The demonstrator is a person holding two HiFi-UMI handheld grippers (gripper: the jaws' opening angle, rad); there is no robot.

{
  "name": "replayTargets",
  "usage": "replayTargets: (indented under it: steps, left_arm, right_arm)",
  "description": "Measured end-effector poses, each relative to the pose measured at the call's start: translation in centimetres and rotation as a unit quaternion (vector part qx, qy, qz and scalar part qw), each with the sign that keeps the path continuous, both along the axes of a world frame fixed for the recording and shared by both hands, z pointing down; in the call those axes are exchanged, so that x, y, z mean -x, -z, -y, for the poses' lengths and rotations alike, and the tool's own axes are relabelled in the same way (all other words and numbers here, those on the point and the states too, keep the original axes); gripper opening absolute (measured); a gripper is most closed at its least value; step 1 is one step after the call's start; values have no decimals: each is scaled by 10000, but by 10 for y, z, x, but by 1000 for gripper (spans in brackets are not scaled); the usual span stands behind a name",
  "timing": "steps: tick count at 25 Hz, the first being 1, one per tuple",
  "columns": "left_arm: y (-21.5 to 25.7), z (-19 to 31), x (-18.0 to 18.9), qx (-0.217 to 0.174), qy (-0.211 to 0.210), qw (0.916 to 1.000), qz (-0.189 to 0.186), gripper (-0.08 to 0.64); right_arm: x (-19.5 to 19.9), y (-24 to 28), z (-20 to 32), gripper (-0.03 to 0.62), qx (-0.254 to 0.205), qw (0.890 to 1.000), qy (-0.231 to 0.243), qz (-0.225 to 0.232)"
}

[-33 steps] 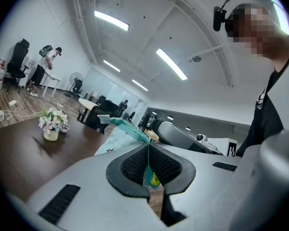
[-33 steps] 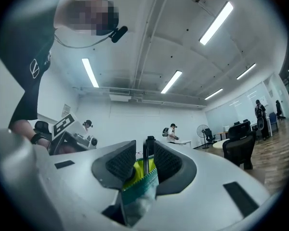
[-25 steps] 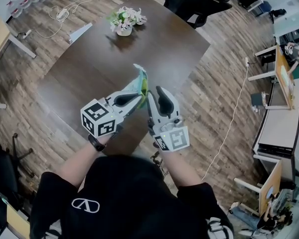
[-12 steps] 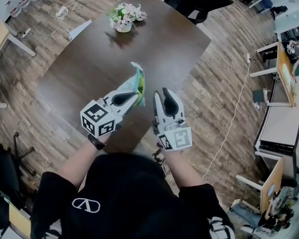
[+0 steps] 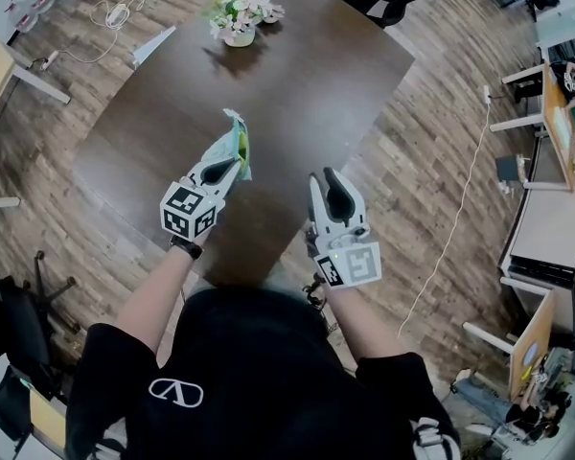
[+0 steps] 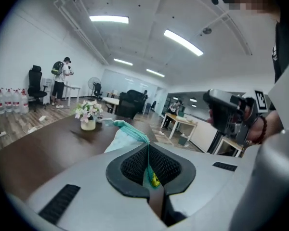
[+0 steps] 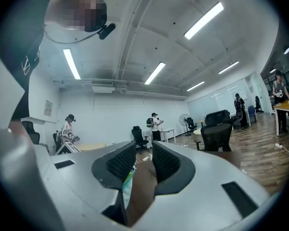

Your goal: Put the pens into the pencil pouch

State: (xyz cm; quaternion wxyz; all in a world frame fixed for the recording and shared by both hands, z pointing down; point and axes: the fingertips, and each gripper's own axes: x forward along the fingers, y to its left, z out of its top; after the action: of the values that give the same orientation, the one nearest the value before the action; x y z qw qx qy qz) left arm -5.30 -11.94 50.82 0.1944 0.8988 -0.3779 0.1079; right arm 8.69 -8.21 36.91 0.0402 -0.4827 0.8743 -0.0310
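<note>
Office trial: the person's left gripper [image 5: 232, 164] is clenched on one edge of a limp teal-and-green fabric pencil pouch [image 5: 237, 140], holding it in the air above the near end of a dark brown wooden table [image 5: 307, 75], while the right gripper [image 5: 333, 185] hangs beside it, jaws apart and gripping nothing. The pinch takes only a thin strip of cloth, so the pouch may slide free or sag shut, leaving no mouth for pens; none show in any view. The pouch looks soft and crumpled, its teal zip running out from the jaws
</note>
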Motion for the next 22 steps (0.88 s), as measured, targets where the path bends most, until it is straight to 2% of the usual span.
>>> replayTargets:
  steps: [5, 12, 20, 22]
  left_arm:
    - [-72, 6, 5, 144, 161, 9981, 569, 11]
    - [-133, 13, -26, 140, -9, 9943, 1059, 12]
    - [-171, 5, -67, 528, -441, 9932, 940, 17]
    - [-176, 2, -70, 609, -432, 9930, 917, 68]
  right_arm:
    - [-8, -6, -6, 98, 94, 9999, -50, -63]
    - [-23, -20, -12, 98, 296, 9993, -141, -176]
    - [-33, -28, -17, 98, 444, 9984, -253, -261]
    - [-36, -30, -19, 98, 469, 9981, -283, -267]
